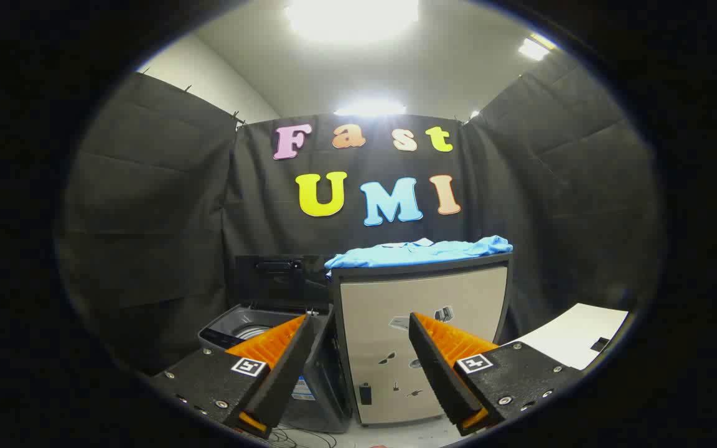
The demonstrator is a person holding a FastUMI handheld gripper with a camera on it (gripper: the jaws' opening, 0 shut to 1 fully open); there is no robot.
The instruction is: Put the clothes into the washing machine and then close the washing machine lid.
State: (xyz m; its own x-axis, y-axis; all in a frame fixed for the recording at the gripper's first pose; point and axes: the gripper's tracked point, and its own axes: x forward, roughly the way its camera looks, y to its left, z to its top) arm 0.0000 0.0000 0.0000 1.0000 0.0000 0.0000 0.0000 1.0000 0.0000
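Currently jaws apart, holding nothing; blue clothes (pixel 417 252) draped flat atop beige cabinet (pixel 424 323), beyond and above the jaws, long axis crosswise; open washing machine (pixel 253 330) lower, just beside cabinet, leftward.

- Two ceiling lights (pixel 351 15) burn out to pure white; a third, smaller one (pixel 533 48) glares off to the right.
- A bright strip (pixel 370 109) blooms just above the back wall's top edge.
- The black cloth walls (pixel 147 205) soak up light and stay dim, with soft folds barely showing.
- The blue cloth (pixel 417 252) and the pale cabinet front (pixel 424 311) beneath it are evenly lit, without hard shadows.
- The washer (pixel 259 330) sits in shade beside the cabinet; its inside is hard to read.
- Fisheye bending curves the walls and cabinet edges, more so outward.
- The tool (pixel 358 367), fingers apart and holding nothing, looks sharp, its inner faces shaded.
- The white surface (pixel 576 339) at the right is bright and smeared at the rim.
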